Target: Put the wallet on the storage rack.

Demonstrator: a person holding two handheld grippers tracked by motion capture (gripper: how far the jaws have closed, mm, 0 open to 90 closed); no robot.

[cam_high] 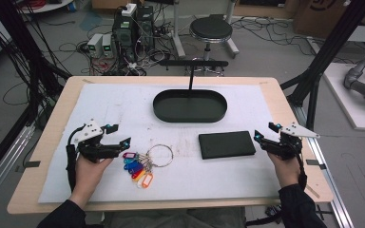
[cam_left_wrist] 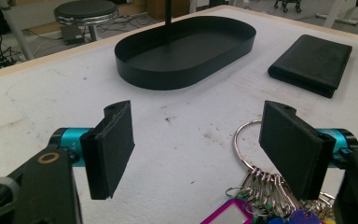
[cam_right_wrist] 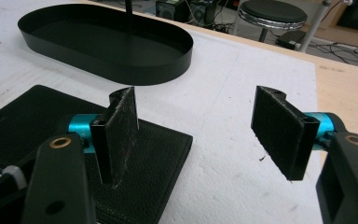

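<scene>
- A person at a wooden worktop (cam_high: 59, 102) holds a gripper in each hand, both with jaws spread wide and holding nothing.
- The left gripper (cam_high: 116, 134) hovers just beside a key ring (cam_high: 160, 155), a thin metal hoop strung with smaller rings and glossy plastic tags (cam_high: 135, 167) in purple, blue, red, yellow and orange; from the left gripper view, the hoop lies next to one jaw's flat, matte black pad.
- The right gripper (cam_high: 264, 132) sits at the right end of a flat black wallet (cam_high: 226, 144), rectangular with rounded corners and a fine pebbled grain; one jaw hangs over its corner.
- Beyond both, an oval black tray (cam_high: 190, 114) with a low, smooth metal wall stands at the worktop's middle, a thin black post rising from it.
- A white foam sheet (cam_high: 123, 104), scuffed and speckled, covers most of the worktop.
- Behind: a round black stool (cam_high: 211, 29), power units and tangled cables on a grey floor.
</scene>
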